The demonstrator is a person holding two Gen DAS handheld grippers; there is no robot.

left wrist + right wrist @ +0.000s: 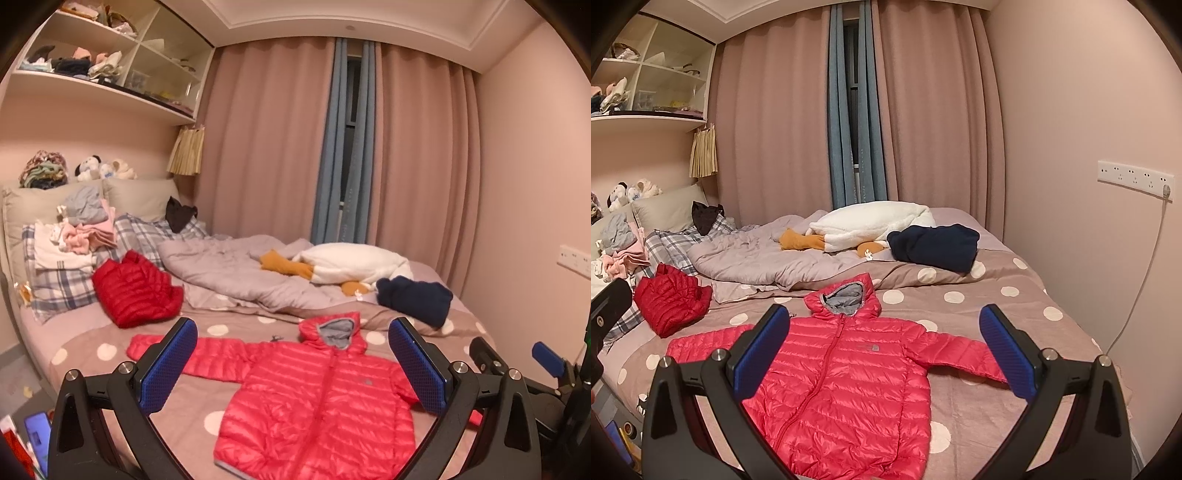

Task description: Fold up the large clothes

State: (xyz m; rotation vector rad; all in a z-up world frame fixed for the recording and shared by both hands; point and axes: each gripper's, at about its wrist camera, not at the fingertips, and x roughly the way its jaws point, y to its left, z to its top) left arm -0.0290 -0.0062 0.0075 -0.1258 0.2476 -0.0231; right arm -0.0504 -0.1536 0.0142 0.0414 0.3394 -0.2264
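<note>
A pink-red hooded puffer jacket lies flat, front up and zipped, on the polka-dot bedspread, sleeves spread to both sides. It also shows in the right wrist view. My left gripper is open and empty, held above the jacket's chest. My right gripper is open and empty, above the jacket's right side; it shows at the right edge of the left wrist view.
A folded darker red puffer jacket lies at the left by plaid pillows. A crumpled grey duvet, a white plush goose and a navy garment lie farther back. A wall runs along the right.
</note>
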